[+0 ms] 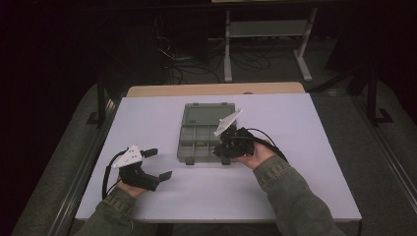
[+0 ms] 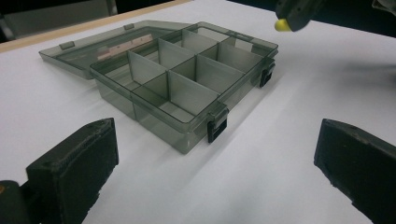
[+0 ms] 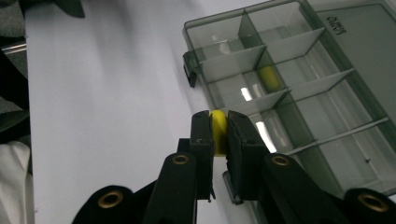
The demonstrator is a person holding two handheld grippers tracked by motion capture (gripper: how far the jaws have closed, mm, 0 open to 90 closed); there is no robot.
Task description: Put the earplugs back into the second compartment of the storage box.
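- left gripper (image 1: pixel 156 163): low over the white table (image 1: pixel 305 187) at its near-left, hand under it with forearm in from the bottom edge, sleeve olive; jaws spread wide with nothing between them, pointing right toward the box
- left gripper view: both black jaws far apart at the frame's lower corners, bare table between them, box beyond
- organizer box (image 1: pixel 199 140): translucent grey, table centre, lid (image 1: pixel 208 114) swung open and lying flat on the far side; divided compartments, two black latches (image 2: pixel 217 128) on the near wall
- one yellow piece (image 3: pixel 268 77) already lies in a compartment near the middle of the box, seen in the right gripper view
- right gripper (image 1: pixel 222 150): at the box's near-right corner, over its edge; hand cups it from below, palm up, forearm running in diagonally from bottom right, cable looping behind the wrist
- right gripper jaws clamped on a small yellow bead (image 3: pixel 218 132); bead sits at the jaw tips, above the box's near wall
- left gripper view catches that bead at its top edge, pinched at the tip, well above the table
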